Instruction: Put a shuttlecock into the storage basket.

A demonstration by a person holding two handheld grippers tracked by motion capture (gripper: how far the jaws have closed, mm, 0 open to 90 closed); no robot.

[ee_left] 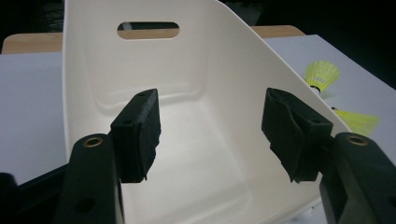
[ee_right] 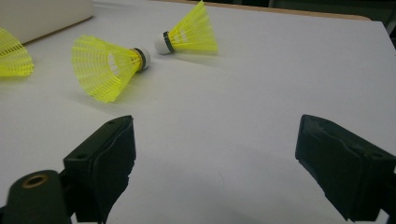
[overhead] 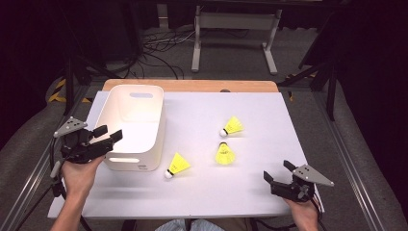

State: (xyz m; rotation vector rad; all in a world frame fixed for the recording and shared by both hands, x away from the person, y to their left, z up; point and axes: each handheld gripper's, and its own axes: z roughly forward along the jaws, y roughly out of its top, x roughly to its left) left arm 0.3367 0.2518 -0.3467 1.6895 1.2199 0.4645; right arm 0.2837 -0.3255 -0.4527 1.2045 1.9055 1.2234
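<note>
- The work looks like putting shuttlecocks into the white bin [overhead: 134, 126], which stands at about 9 o'clock on the counter [overhead: 250, 187]; its inside, seen in the left gripper view, holds nothing, so I judge the job barely begun.
- Three yellow shuttlecocks lie loose on the counter: the near shuttlecock [overhead: 177, 165] just beside the bin's front corner, the middle shuttlecock [overhead: 224, 154] near the centre, and the far shuttlecock [overhead: 233, 127] toward 1 o'clock from it.
- The left tool [overhead: 108, 135] hangs over the bin's near rim, jaws spread apart and gripping nothing.
- The right tool [overhead: 277, 172] sits at about 5 o'clock, jaws wide and bare, pointing toward the middle shuttlecock.
- All three pickups and drops are left.
</note>
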